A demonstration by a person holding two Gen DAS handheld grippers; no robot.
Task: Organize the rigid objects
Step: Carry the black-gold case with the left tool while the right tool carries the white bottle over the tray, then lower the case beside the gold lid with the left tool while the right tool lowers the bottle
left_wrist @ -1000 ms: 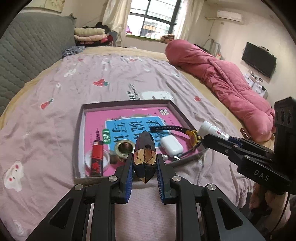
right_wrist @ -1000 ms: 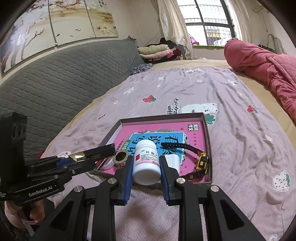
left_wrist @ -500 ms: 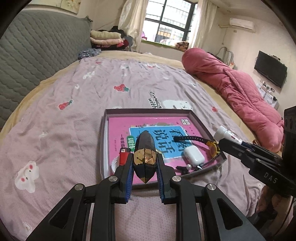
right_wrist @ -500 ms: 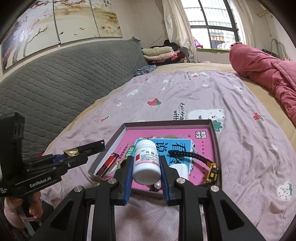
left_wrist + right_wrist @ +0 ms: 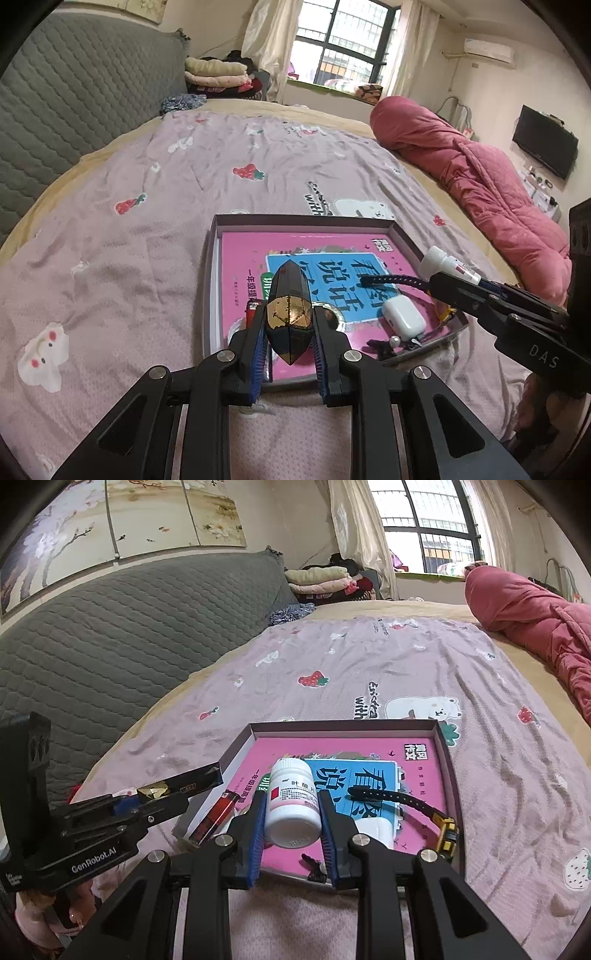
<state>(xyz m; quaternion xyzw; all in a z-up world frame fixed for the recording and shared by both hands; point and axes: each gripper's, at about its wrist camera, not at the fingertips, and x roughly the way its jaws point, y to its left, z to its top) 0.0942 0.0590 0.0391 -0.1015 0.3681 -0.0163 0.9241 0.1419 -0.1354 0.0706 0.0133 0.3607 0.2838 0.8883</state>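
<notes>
left gripper [image 5: 290, 332] pinching black-and-gold faceted case [image 5: 290, 310], held above near edge of shallow tray [image 5: 295, 219]; right gripper [image 5: 293, 818] clamped on white pill bottle [image 5: 293, 803], also over tray's near edge; tray sits on pink strawberry-print bedsheet [image 5: 147, 221]; inside tray: pink book [image 5: 251, 258], red lighter [image 5: 216, 814], white earbud case [image 5: 402, 314], black-and-yellow wristband [image 5: 417, 806], small metal ring [image 5: 330, 314] partly hidden behind left fingers

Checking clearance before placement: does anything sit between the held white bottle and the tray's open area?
Nothing visible blocks it. The white bottle hangs over the tray; far pink book cover lies bare.
</notes>
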